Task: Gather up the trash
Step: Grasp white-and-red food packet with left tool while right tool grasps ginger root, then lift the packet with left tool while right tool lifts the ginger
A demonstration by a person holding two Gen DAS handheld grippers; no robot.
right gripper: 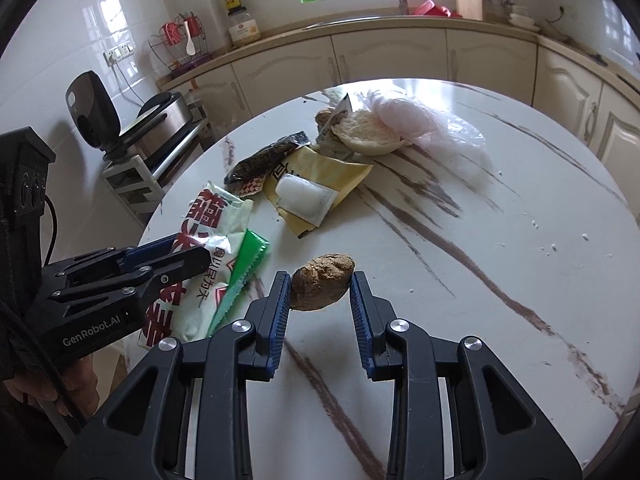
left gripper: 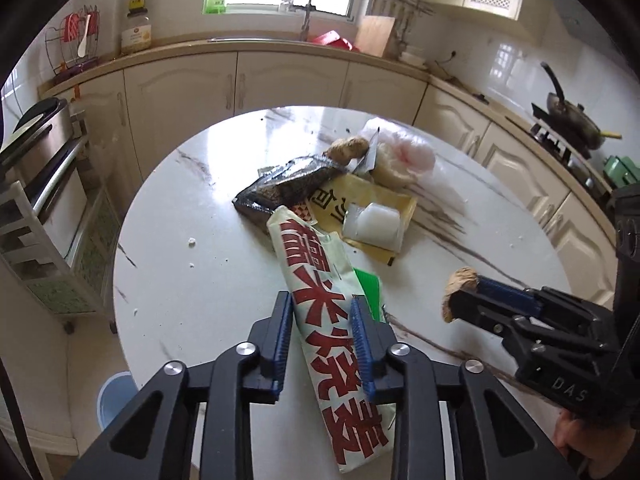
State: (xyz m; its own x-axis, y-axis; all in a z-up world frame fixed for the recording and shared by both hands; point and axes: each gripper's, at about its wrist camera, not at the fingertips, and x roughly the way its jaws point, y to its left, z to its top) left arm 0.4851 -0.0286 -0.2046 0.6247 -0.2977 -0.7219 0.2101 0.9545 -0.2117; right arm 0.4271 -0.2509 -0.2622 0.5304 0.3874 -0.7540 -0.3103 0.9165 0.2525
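My left gripper [left gripper: 322,312] is shut on a long pale green wrapper with red characters [left gripper: 320,300], held over the near edge of the round marble table [left gripper: 192,208]; it also shows in the right wrist view [right gripper: 208,236]. My right gripper [right gripper: 320,292] is shut on a brown lump of food [right gripper: 320,286], held just above the table; the lump also shows in the left wrist view [left gripper: 458,286]. More trash lies mid-table: a dark wrapper [left gripper: 288,186], a yellow packet [left gripper: 372,208] with a white sachet [right gripper: 304,198], a second brown lump [left gripper: 348,148], a bun [right gripper: 368,130] and a clear plastic bag [right gripper: 420,124].
A green wrapper [right gripper: 244,276] lies beside the pale one. A blue bin [left gripper: 116,400] stands on the floor at the table's near left. A rack with an appliance [left gripper: 44,148] stands left. Cabinets and a counter with a sink [left gripper: 304,40] run behind.
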